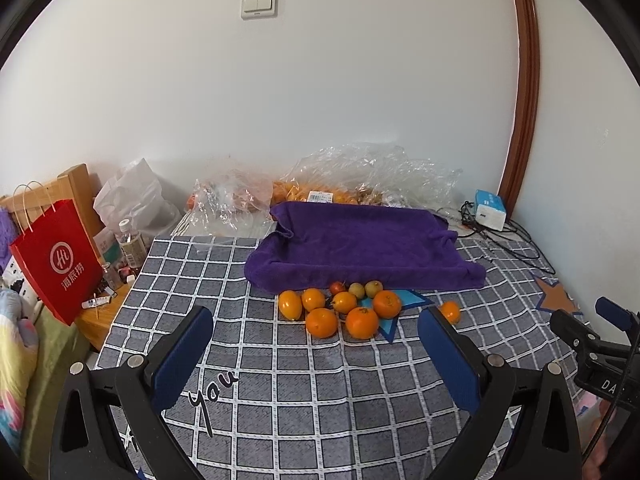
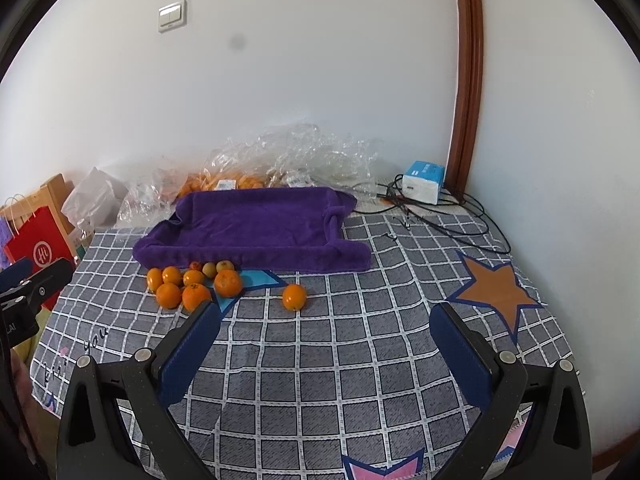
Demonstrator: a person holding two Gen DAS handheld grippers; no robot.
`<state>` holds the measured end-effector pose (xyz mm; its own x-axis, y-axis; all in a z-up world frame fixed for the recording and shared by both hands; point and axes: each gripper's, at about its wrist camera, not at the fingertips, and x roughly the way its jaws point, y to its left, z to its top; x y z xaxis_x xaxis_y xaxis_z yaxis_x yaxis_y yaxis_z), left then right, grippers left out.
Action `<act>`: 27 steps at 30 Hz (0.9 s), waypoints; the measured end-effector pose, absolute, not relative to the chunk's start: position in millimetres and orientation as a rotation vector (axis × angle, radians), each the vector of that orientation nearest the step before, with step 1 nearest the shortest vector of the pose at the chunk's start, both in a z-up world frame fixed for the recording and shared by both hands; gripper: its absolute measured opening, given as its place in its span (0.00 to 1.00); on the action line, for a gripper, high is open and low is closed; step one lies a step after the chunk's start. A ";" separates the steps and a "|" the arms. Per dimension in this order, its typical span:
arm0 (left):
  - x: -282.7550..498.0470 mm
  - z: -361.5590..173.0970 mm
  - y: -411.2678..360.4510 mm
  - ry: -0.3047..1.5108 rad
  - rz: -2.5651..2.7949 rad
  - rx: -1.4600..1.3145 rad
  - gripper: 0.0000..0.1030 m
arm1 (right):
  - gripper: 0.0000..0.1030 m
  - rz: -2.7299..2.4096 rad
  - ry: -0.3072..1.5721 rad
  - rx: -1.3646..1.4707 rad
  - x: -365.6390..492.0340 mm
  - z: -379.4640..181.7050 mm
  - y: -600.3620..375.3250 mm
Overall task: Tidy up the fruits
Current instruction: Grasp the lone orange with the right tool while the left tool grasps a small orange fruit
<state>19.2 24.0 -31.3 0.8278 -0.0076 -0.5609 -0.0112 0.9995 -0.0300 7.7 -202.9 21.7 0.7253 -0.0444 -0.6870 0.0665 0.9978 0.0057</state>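
Several oranges (image 1: 362,322) and small greenish and red fruits (image 1: 356,290) lie in a cluster on the checked cloth, just in front of a purple towel-covered tray (image 1: 360,240). One orange (image 1: 450,311) lies apart to the right; it also shows in the right wrist view (image 2: 294,297). The cluster (image 2: 192,284) and the tray (image 2: 256,228) show in the right wrist view too. My left gripper (image 1: 316,322) is open and empty, short of the cluster. My right gripper (image 2: 326,320) is open and empty, short of the lone orange.
Clear plastic bags with more fruit (image 1: 320,192) lie behind the tray against the wall. A tissue pack (image 2: 423,182) and black cables (image 2: 460,220) sit at the back right. A red paper bag (image 1: 60,260) and bottles (image 1: 130,244) stand off the left edge.
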 end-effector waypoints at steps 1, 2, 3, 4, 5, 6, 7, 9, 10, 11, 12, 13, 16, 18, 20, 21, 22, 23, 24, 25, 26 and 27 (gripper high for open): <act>22.7 -34.7 25.4 0.603 0.002 -0.036 1.00 | 1.00 -0.052 0.764 0.029 11.1 17.9 -203.7; 27.8 -40.1 28.4 0.614 -0.001 -0.040 1.00 | 1.00 -0.050 0.772 0.024 14.4 14.1 -203.8; 31.8 -44.5 30.3 0.623 -0.002 -0.038 1.00 | 1.00 -0.056 0.782 0.016 18.9 9.1 -205.1; 36.0 -49.1 32.8 0.631 -0.001 -0.037 0.99 | 1.00 -0.062 0.801 0.001 25.6 1.4 -206.2; 37.9 -52.1 33.2 0.634 -0.004 -0.038 0.99 | 1.00 -0.061 0.811 -0.007 29.1 -2.6 -206.7; 41.7 -56.7 35.0 0.637 -0.007 -0.039 0.98 | 1.00 -0.063 0.831 -0.017 35.8 -10.9 -208.2; 45.9 -61.8 38.4 0.641 0.002 -0.039 0.97 | 1.00 -0.079 0.845 -0.019 40.7 -17.3 -209.6; 54.4 -70.7 44.1 0.650 0.012 -0.042 0.95 | 1.00 -0.111 0.861 -0.011 48.6 -28.6 -213.7; 57.7 -74.3 46.7 0.658 0.009 -0.044 0.94 | 1.00 -0.112 0.868 -0.008 51.8 -33.0 -215.4; 60.8 -77.5 48.8 0.666 0.006 -0.048 0.93 | 1.00 -0.099 0.870 -0.005 54.9 -37.7 -216.6; 65.9 -81.9 52.1 0.683 0.000 -0.054 0.93 | 1.00 -0.081 0.870 -0.004 57.3 -42.2 -216.4; 70.0 -85.5 54.1 0.698 -0.005 -0.057 0.93 | 1.00 -0.067 0.866 -0.004 60.6 -48.0 -216.4; 80.0 -95.5 61.0 0.719 -0.001 -0.068 0.86 | 1.00 -0.039 0.849 -0.004 70.7 -61.3 -212.6; 84.8 -102.7 63.7 0.732 -0.004 -0.072 0.85 | 0.95 0.007 0.867 0.015 82.4 -71.1 -209.5; 87.0 -109.6 67.7 0.735 0.006 -0.078 0.81 | 0.83 0.019 0.903 0.028 95.3 -80.4 -206.2; 89.6 -113.1 68.9 0.743 0.009 -0.081 0.79 | 0.74 0.018 0.914 0.031 100.7 -84.0 -204.7; 91.0 -116.9 71.0 0.752 0.010 -0.085 0.78 | 0.71 0.020 0.927 0.037 107.2 -89.3 -203.2; 93.1 -118.6 71.8 0.761 0.014 -0.088 0.78 | 0.66 0.023 0.932 0.042 111.2 -92.4 -201.6; 96.1 -122.5 75.2 0.771 0.027 -0.097 0.77 | 0.64 0.027 0.935 0.048 115.2 -95.8 -200.9; 97.8 -124.9 77.9 0.774 0.034 -0.105 0.74 | 0.63 0.036 0.936 0.055 119.3 -98.9 -199.3; 99.9 -126.3 78.9 0.777 0.034 -0.111 0.73 | 0.62 0.044 0.936 0.057 121.5 -100.1 -198.5; 102.8 -129.0 80.9 0.782 0.031 -0.122 0.72 | 0.62 0.054 0.932 0.059 124.8 -102.2 -196.2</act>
